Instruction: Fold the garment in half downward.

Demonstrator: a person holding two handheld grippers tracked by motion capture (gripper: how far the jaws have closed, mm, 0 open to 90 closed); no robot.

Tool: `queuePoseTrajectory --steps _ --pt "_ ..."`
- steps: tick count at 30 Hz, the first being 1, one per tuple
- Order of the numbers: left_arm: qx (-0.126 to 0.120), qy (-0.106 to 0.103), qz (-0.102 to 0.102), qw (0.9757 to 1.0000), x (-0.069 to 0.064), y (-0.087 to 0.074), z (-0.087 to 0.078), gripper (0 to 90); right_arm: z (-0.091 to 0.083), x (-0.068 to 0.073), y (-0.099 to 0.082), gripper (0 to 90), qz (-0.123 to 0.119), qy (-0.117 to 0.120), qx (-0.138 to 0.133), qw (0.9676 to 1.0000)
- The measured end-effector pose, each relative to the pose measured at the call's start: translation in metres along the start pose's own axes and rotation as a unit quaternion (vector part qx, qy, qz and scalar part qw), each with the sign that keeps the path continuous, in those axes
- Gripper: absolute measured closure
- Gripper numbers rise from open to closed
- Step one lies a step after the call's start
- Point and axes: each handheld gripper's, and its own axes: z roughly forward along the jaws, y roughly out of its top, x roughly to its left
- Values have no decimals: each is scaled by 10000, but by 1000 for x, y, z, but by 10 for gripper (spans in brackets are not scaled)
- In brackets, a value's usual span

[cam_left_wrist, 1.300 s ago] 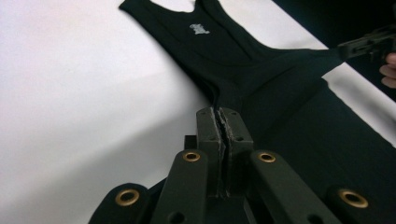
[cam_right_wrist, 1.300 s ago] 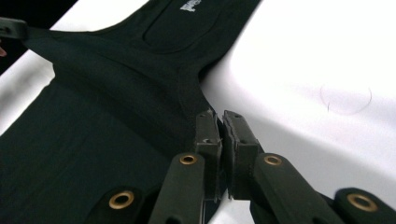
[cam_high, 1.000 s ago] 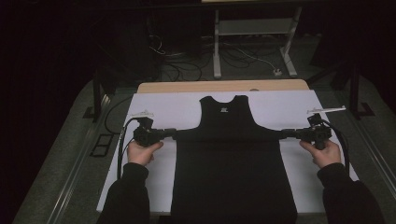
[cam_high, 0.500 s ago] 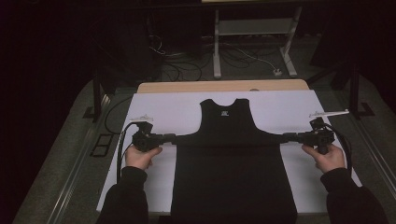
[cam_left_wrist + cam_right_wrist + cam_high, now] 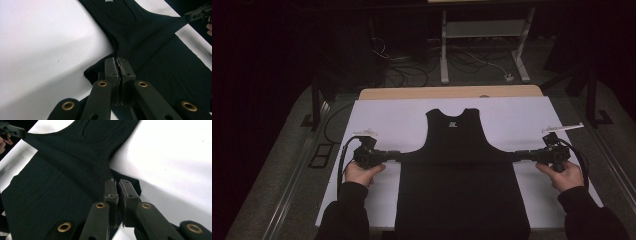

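Observation:
A black sleeveless top [image 5: 462, 180] lies flat on a white sheet [image 5: 382, 120], neck toward the far side, hem toward the person. My left gripper [image 5: 398, 155] is shut on its left underarm corner; in the left gripper view the jaws [image 5: 117, 60] pinch the black cloth [image 5: 150, 50] tight. On the other side my right gripper [image 5: 516, 155] is shut on the right underarm corner, with cloth [image 5: 75, 170] pressed between its jaws [image 5: 117, 181]. The fabric runs taut between the two grippers. The far gripper [image 5: 200, 12] appears at the top right of the left gripper view.
The white sheet covers a wooden table whose far edge [image 5: 452, 92] shows bare. Beyond it stand a metal frame [image 5: 482, 45] and cables [image 5: 407, 70] on the dark floor. A black cable [image 5: 343, 160] loops from the left gripper.
Both hands have drawn slightly back toward the person with the top's corners still held; the garment stays stretched flat.

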Motion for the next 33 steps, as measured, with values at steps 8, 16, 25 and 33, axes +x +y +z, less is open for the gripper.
queuePoseTrajectory --steps 8,16,25,33 --pt "123 -14 -42 9999 -1 -4 -1 866 -1 2 -8 836 34 51 149 9999" --pt "219 -64 10 9997 -3 -9 -2 865 -1 6 -14 836 36 88 269 9996" --pt "308 -70 -33 9995 -7 -15 -4 866 -4 11 -22 836 73 183 395 9990" --pt "446 -90 -11 9990 -9 -18 -3 866 -3 11 -27 835 112 182 505 9985"
